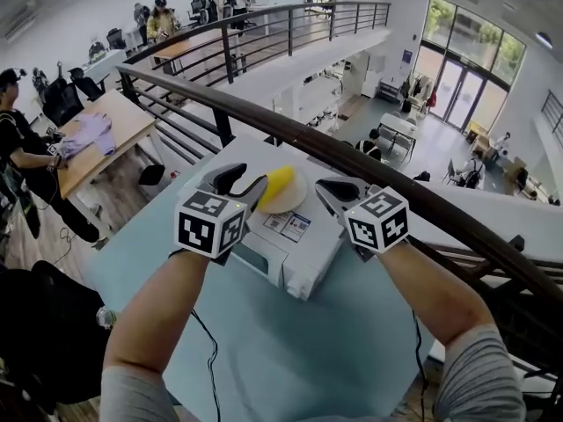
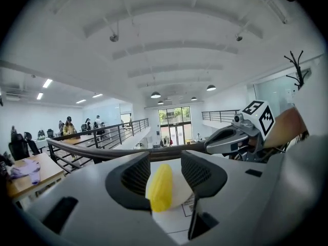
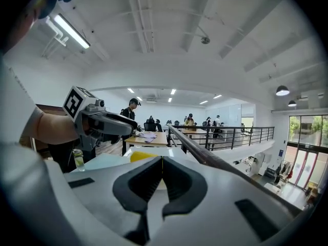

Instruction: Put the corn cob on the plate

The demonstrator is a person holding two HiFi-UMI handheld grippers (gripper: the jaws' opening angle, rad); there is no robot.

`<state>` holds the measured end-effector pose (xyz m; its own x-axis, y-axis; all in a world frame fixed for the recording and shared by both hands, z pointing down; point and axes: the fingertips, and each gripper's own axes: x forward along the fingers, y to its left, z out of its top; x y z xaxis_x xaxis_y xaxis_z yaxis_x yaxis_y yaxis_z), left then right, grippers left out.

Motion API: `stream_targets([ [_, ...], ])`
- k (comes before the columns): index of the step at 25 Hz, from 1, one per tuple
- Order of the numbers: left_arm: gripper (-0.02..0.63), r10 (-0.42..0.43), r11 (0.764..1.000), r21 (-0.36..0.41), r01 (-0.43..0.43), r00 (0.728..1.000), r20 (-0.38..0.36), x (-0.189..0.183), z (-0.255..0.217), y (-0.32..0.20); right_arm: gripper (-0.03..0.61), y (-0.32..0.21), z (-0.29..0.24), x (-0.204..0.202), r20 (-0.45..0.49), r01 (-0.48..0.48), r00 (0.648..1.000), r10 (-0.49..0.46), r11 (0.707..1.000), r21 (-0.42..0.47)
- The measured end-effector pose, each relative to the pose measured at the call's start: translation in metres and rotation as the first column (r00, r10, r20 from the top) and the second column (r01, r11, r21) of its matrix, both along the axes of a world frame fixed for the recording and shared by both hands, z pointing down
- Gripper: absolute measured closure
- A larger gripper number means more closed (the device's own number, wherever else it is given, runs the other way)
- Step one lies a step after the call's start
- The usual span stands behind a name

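Head view showed two claws, one corn cob, one plate and one white box, all over a pale blue counter. The left claw and the right claw hovered side by side above the white box. The box stood toward the counter's far edge, beside a dark railing. The round cream plate sat on the far end of the box top. The corn cob lay on the left part of the plate, just past the tips of the left claw.

Left gripper view showed that claw open, its jaws apart. The cob appeared in the gap between them, nearer the left jaw, with clear space before the right jaw. The cob was short, plump and bright yellow, lying lengthwise away from the claw.

Right gripper view showed the right claw closed, its jaws meeting with nothing between them. A strip of the cob's yellow showed beyond the jaws, to their left.
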<state>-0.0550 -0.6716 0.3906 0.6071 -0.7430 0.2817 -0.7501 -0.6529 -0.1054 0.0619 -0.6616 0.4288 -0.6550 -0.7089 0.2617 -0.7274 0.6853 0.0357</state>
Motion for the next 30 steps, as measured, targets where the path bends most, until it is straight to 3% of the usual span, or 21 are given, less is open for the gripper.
stream_targets([
  [7,0.529,0.011,1.000,-0.003,-0.012,0.986,-0.165,-0.009,-0.028,0.059,0.561,0.048,-0.010,0.008,0.062,-0.048,0.997,0.050,0.998,-0.048],
  [10,0.565,0.008,1.000,0.010,-0.006,0.979,-0.203,-0.009,-0.038,0.085,0.561,0.070,-0.015,0.014,0.076,-0.065,0.995,0.069,0.996,-0.058],
  [19,0.595,-0.013,0.999,-0.035,0.001,0.937,-0.350,-0.029,-0.063,0.185,0.561,0.156,-0.047,0.026,0.080,-0.093,0.992,0.099,0.993,-0.070],
  [30,0.595,-0.019,1.000,-0.027,0.011,0.953,-0.301,-0.044,-0.058,0.320,0.561,0.272,-0.066,0.048,0.100,-0.131,0.985,0.139,0.988,-0.082],
])
